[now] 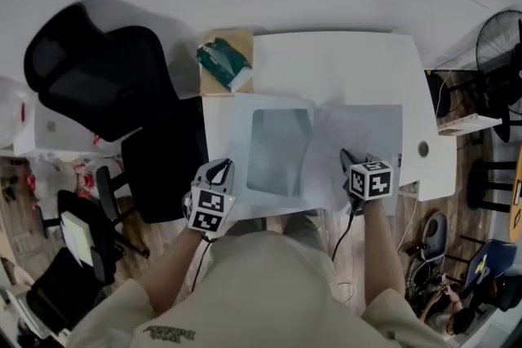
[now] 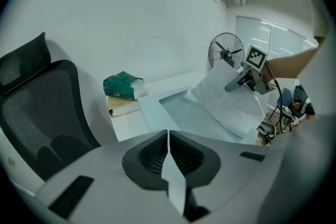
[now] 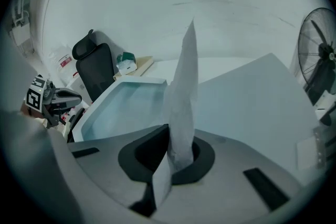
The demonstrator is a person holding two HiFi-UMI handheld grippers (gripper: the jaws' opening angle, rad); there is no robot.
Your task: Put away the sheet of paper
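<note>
A white sheet of paper [image 1: 363, 130] hangs over the right half of the white table [image 1: 342, 61], its near edge lifted. My right gripper [image 1: 349, 161] is shut on that edge; in the right gripper view the paper [image 3: 184, 92] stands up out of the closed right gripper [image 3: 170, 152]. A pale plastic folder [image 1: 277, 151] with a bluish window lies at the table's middle. My left gripper [image 1: 218, 169] is shut on its near left corner. In the left gripper view a thin strip of folder sits in the closed left gripper [image 2: 168, 152], with the folder [image 2: 184, 110] and paper [image 2: 226, 97] beyond.
A green packet [image 1: 222, 61] rests on a brown book [image 1: 238, 41] at the table's far left corner. A black office chair [image 1: 98, 77] stands left of the table. A floor fan [image 1: 499, 45] and cluttered shelves are on the right. A white wall lies behind.
</note>
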